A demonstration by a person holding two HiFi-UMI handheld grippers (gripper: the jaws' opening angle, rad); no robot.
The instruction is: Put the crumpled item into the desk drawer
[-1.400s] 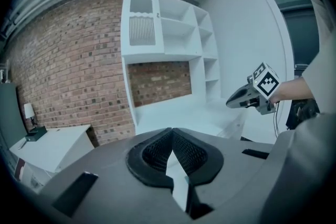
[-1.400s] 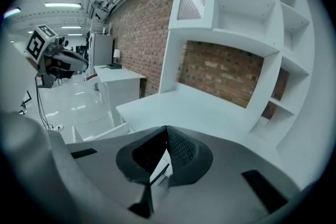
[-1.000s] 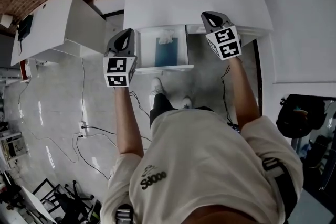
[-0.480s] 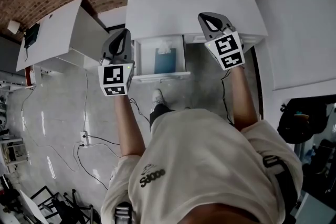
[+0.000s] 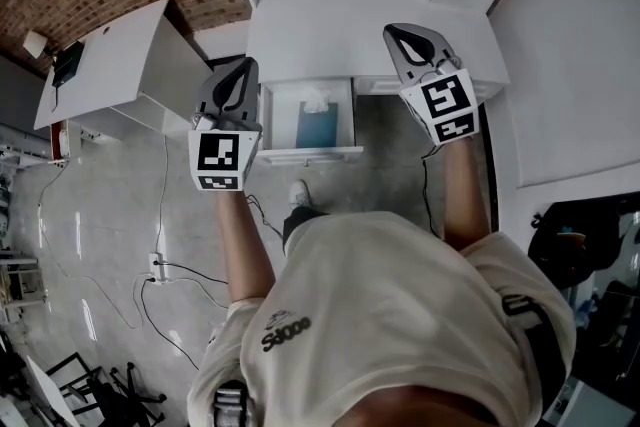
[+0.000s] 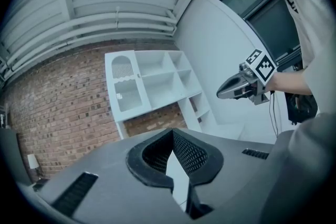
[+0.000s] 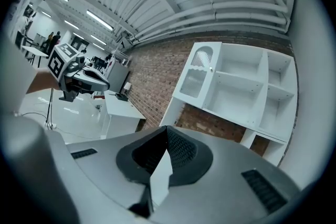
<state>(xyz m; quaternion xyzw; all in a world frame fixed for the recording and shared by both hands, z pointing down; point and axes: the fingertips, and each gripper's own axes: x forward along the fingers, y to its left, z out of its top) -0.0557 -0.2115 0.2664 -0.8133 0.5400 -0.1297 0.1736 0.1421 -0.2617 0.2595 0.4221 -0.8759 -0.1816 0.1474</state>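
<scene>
The person is standing at the white desk [image 5: 350, 5] and holding 1 hand-held gripper in each hand. The drawer [image 5: 310, 153], in the middle of the frame, is sitting open. The crumpled item [image 5: 317, 101], small and white, is lying inside the drawer at its far end, close under the desk. A flat blue thing [image 5: 318, 127] is lying in the drawer too, just beside it on the near side.

The left hand-held gripper [image 5: 242, 70] is hanging in the air at the left of the drawer. Its 2 jaws are pressing together at the tips and it is holding nothing. The right hand-held gripper [image 5: 408, 35] is hanging at the right of the drawer, over the desk's front edge. Its 2 jaws are together at the tips too, with nothing in them. Neither one is touching the crumpled item.

A white shelf unit [image 6: 152, 81] is standing against a brick wall [image 6: 63, 113] behind the desk.
</scene>
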